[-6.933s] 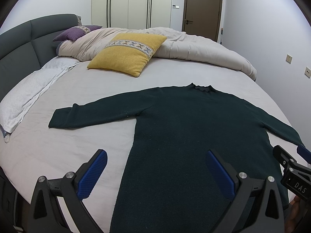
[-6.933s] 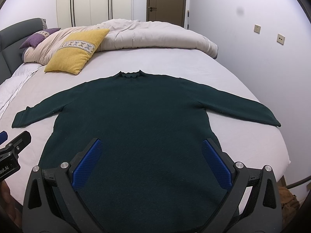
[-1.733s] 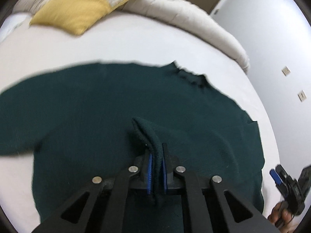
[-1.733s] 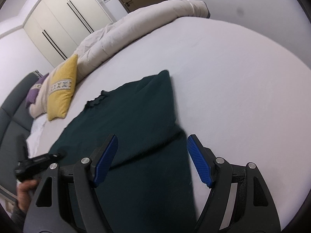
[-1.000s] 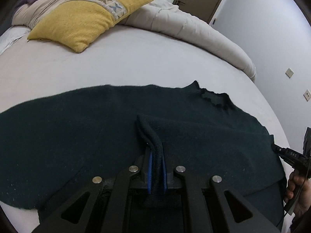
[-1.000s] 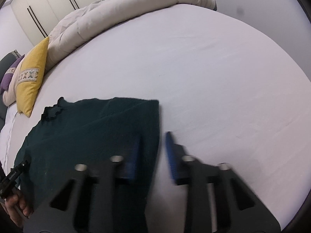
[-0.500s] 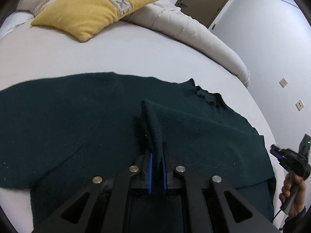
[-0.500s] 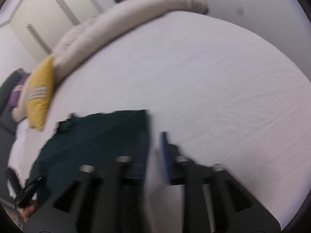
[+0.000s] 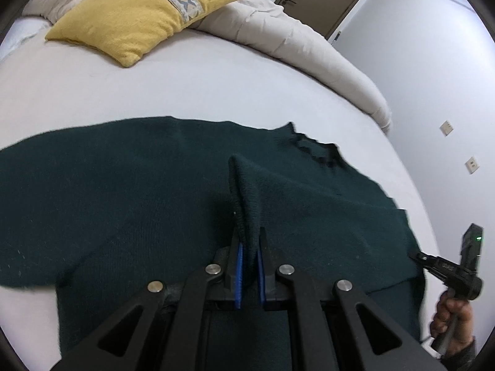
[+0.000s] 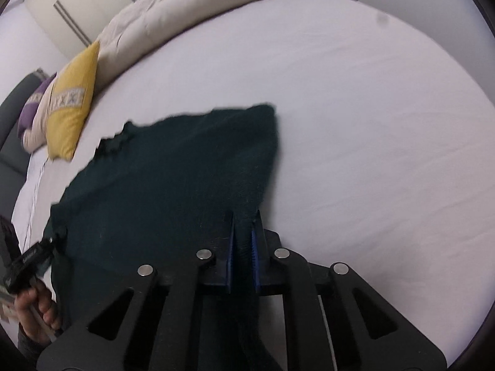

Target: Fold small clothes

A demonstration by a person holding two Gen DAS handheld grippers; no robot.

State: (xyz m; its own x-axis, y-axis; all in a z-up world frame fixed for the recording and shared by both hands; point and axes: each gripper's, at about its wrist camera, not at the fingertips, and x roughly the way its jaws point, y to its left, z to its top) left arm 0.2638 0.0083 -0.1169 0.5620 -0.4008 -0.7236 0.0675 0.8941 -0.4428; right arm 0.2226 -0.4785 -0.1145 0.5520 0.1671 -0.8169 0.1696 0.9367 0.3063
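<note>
A dark green sweater (image 9: 123, 201) lies on the white bed sheet (image 9: 185, 92), neck toward the pillows. My left gripper (image 9: 248, 241) is shut on a raised fold of it near the middle; the fold stands up between the blue pads. In the right wrist view the sweater (image 10: 170, 170) has its right side folded in, and my right gripper (image 10: 243, 225) is shut on its right edge, with knit between the pads. Each gripper also shows in the other's view, held by a hand: the right gripper (image 9: 416, 255) at the garment's right edge, the left gripper (image 10: 51, 241) at the far left.
A yellow pillow (image 9: 145, 15) and a rolled beige duvet (image 9: 294, 46) lie at the head of the bed. A purple pillow (image 10: 31, 108) sits by the grey headboard. Bare sheet (image 10: 371, 123) stretches right of the sweater. A wall with sockets (image 9: 445, 128) stands to the right.
The right gripper, which stood open over the sweater's right edge, has shut on that edge and shifted a little. The left gripper keeps its hold on the fold.
</note>
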